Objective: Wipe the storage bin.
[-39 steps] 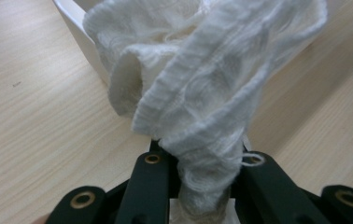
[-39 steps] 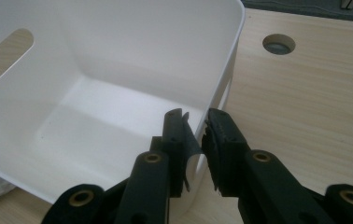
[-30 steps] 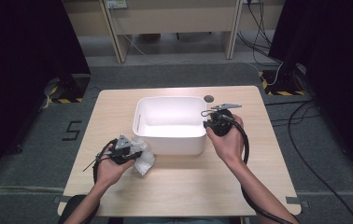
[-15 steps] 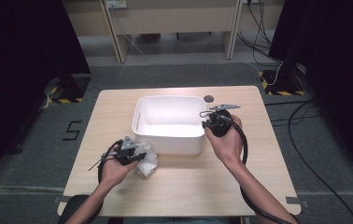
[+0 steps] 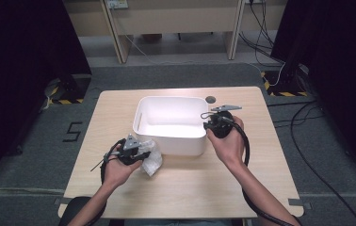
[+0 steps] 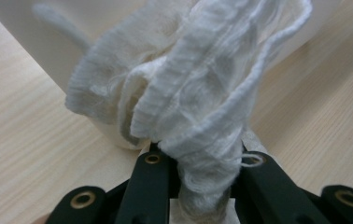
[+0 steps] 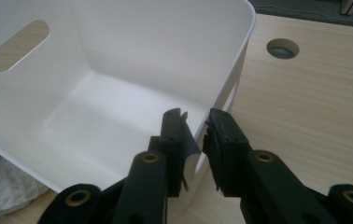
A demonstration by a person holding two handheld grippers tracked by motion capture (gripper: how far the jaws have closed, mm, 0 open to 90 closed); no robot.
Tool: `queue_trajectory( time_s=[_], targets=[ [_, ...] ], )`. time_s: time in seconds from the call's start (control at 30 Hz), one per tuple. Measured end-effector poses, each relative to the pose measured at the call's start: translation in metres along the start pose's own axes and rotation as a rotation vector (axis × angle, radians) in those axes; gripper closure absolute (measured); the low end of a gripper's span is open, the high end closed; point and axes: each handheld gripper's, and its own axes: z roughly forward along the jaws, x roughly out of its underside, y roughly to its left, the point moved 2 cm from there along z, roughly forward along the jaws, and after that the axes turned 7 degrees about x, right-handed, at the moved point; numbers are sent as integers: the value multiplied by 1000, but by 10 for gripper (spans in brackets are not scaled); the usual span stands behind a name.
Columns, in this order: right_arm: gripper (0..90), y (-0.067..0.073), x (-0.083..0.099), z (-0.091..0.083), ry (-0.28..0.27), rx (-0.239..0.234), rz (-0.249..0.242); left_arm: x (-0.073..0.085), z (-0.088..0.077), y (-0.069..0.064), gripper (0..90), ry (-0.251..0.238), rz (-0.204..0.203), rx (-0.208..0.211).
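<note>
Left gripper (image 6: 195,182) pinches the white cloth (image 6: 188,98) tight, right gripper (image 7: 195,140) clamps the bin (image 7: 118,70) wall — lift high, clear the rim.

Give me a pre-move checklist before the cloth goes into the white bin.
1. Left tool clamped on the white cloth: ok.
2. Cloth clear of the table: cannot tell.
3. White bin has nothing in it: ok.
4. Right tool steadying the bin, its jaws astride the near wall: ok; whether the pads press, cannot tell.
5. Bin upright, flat on the table: ok.
</note>
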Motion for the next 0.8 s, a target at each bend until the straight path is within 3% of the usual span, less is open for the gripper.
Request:
queue_trajectory(
  time_s=[0.33,0.8],
  targets=[
    [766,1,0,0,-1,0,-10,-17,-15,-6,782,-38,21,-6],
    [766,0,0,0,-1,-4,-14,-28,-18,-10,782,-47,38,1]
  ],
)
